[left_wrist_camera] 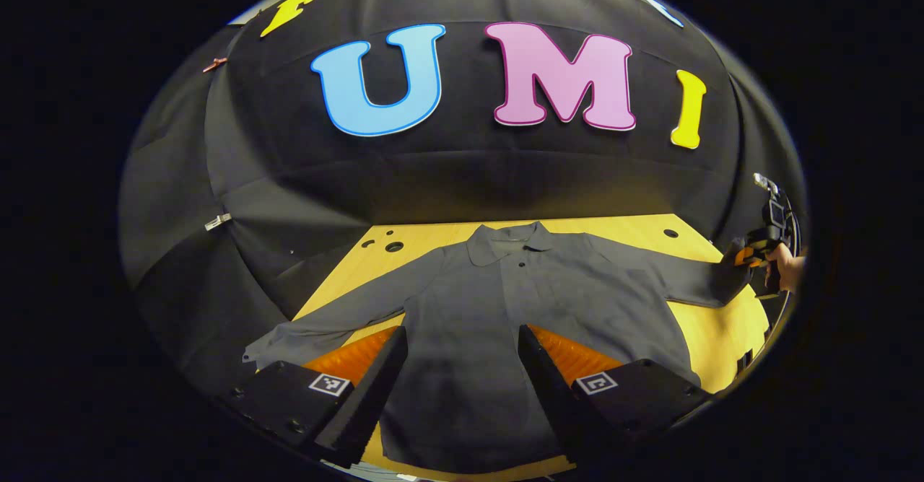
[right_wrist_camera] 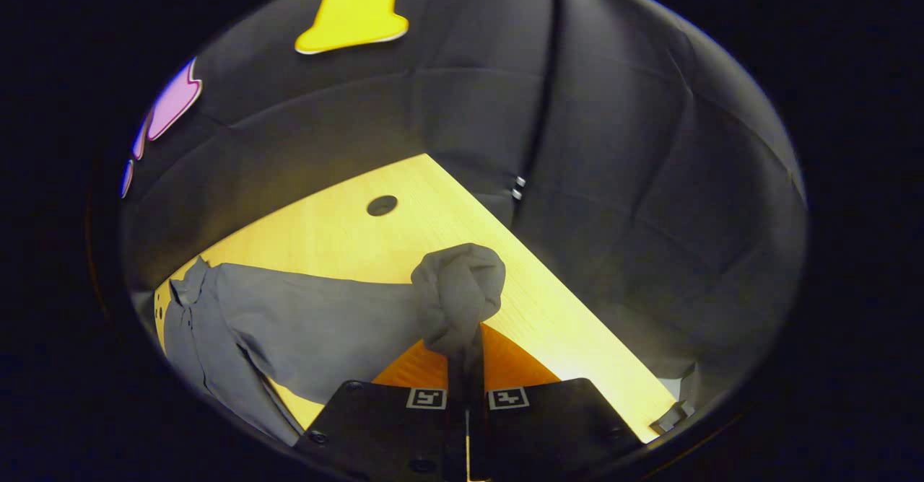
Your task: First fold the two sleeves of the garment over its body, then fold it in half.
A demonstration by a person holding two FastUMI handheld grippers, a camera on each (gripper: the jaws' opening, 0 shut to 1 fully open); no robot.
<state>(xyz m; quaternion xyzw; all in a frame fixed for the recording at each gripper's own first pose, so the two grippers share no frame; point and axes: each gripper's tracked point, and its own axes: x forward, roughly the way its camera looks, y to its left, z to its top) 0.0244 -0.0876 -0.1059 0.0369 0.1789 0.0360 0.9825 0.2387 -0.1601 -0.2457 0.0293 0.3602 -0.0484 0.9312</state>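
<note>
A grey long-sleeved shirt (left_wrist_camera: 505, 294) lies flat on the yellow wooden table (left_wrist_camera: 426, 237), collar (left_wrist_camera: 512, 240) at the far side and both sleeves spread out. My left gripper (left_wrist_camera: 462, 332) hovers open over the shirt's lower body, nothing between its fingers. At the far right a hand (left_wrist_camera: 787, 265) holds my right gripper (left_wrist_camera: 754, 255) at the end of the right sleeve. In the right gripper view, my right gripper (right_wrist_camera: 465, 356) is shut on the sleeve's cuff (right_wrist_camera: 458, 287), which bunches up above the fingertips. The sleeve (right_wrist_camera: 317, 323) trails left toward the shirt's body.
The table has round holes (left_wrist_camera: 393, 246) near its far corners, one of them (right_wrist_camera: 382, 205) beyond the held cuff. Its right edge (right_wrist_camera: 577, 309) runs close to the black cloth wall. The left sleeve (left_wrist_camera: 325, 330) reaches the table's left edge.
</note>
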